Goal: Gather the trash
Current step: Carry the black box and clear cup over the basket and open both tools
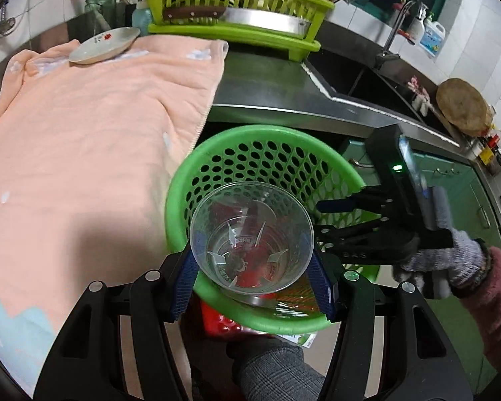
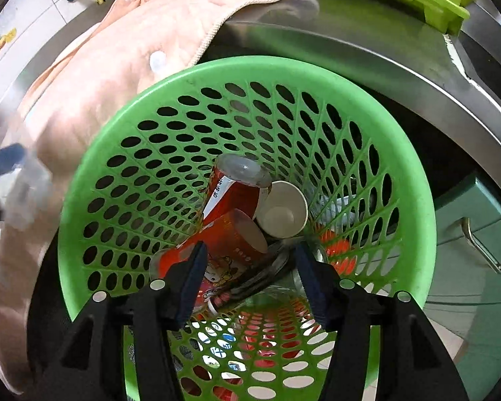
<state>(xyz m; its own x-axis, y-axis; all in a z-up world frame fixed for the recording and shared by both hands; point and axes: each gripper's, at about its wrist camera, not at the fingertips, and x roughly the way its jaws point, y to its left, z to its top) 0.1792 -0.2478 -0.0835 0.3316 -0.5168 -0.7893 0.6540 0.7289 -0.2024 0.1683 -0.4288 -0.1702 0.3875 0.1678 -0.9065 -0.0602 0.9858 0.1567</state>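
the left gripper [image 1: 252, 264] pinches a clear plastic cup [image 1: 250, 237] across its rim, one blue pad on each side, mouth turned toward the camera. the cup hangs just ahead of the fingers and over the near part of the green perforated bin [image 1: 217, 147], which stands on the floor against the steel counter [image 1: 284, 100]. beyond the left finger lies a peach towel [image 1: 100, 127], draped over the counter.

to do this step well, i'd say the cup wants to be carried a touch further ahead, so its whole rim sits inside the bin's rim, then the pads spread wide enough that the flexible wall springs free rather than sticking to one pad. the right hand's tool sits close by, so the left should let go without swinging toward it.

further right, the right gripper [image 2: 247, 277] hangs inside the bin's mouth with its fingers spread and nothing between them. just past its fingertips lie a red printed cup [image 2: 230, 240], another red cup [image 2: 230, 183] and a white paper cup [image 2: 285, 214] at the bottom.

the left wrist view alone shows the clear cup's grip, the gloved hand [image 1: 451, 260] on the right tool, and the sink beyond. the right wrist view alone shows plainly what already lies in the bin; there the held cup is only a blurred shape [image 2: 26, 187] far off the left finger.
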